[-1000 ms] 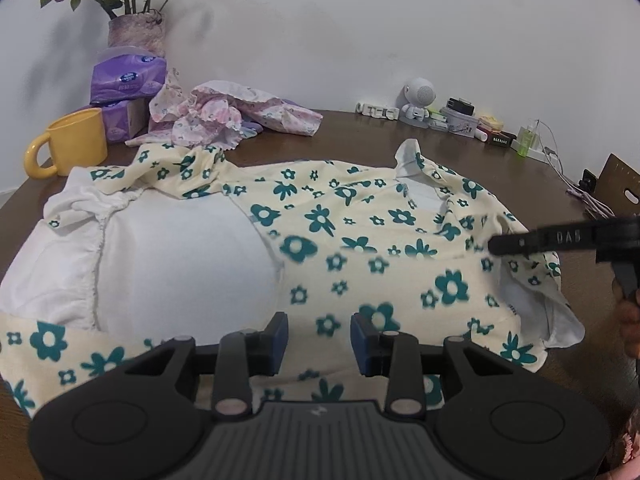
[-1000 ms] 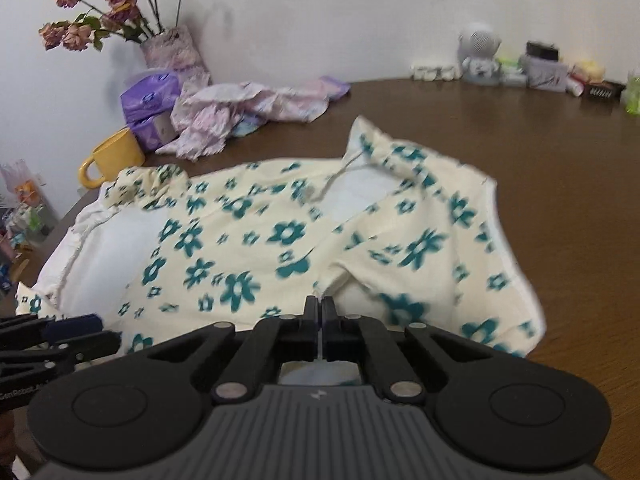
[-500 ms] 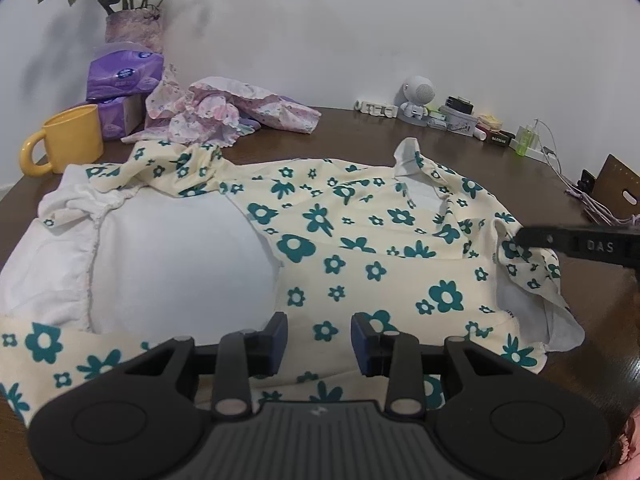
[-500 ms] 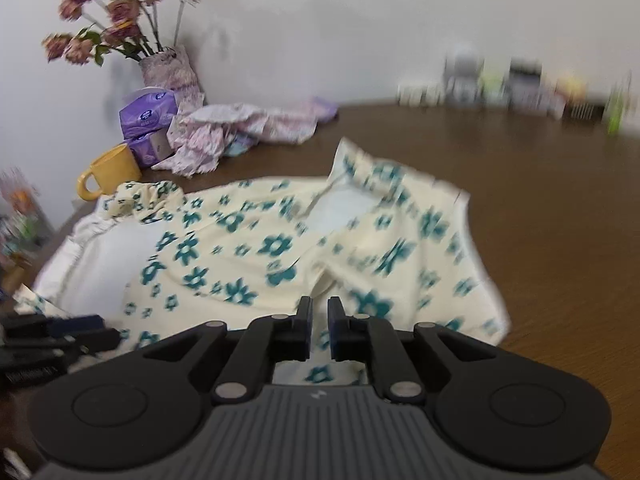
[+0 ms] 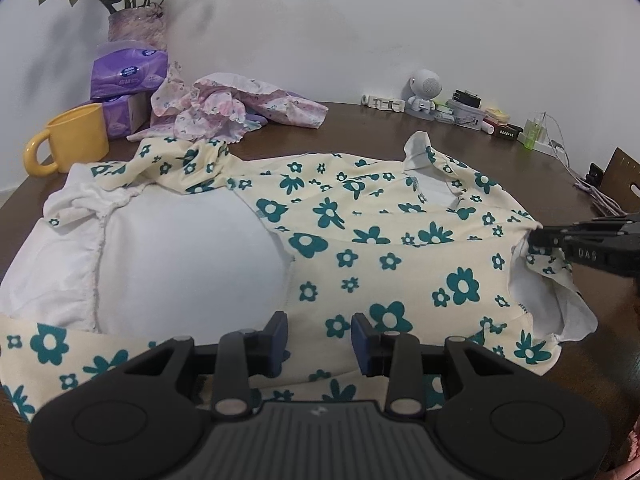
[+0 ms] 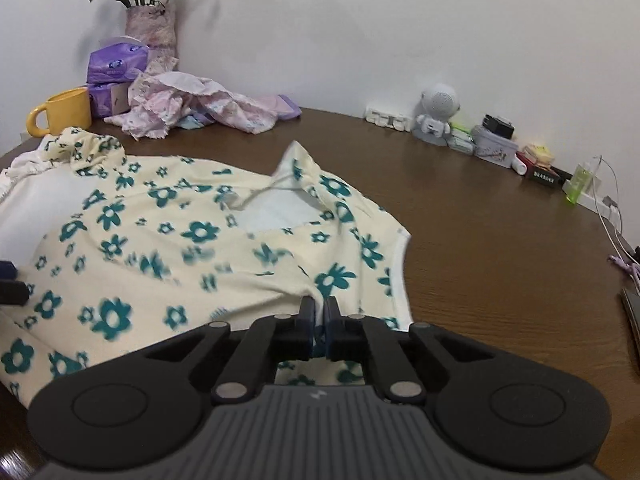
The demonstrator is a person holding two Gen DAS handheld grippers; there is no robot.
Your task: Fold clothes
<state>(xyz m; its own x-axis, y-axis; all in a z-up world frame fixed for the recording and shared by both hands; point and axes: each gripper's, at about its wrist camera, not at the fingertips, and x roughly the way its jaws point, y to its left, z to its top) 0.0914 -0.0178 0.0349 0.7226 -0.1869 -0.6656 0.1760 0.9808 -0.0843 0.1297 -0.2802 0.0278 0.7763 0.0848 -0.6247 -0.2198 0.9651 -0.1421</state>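
Only in left view: white lining (image 5: 172,248) of floral garment (image 5: 384,248), left gripper (image 5: 319,332) parted, empty. Right gripper (image 6: 319,320), released half a second back, now clenched on garment's edge near tabletop (image 6: 500,248) right side

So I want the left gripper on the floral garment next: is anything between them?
Nothing visible. The left gripper hangs open right above the floral garment, only cloth between its fingers. The right gripper is already shut on its far edge.

A home: mug (image 5: 76,138), flower vase (image 5: 136,26), laundry-strewn table (image 6: 480,240).
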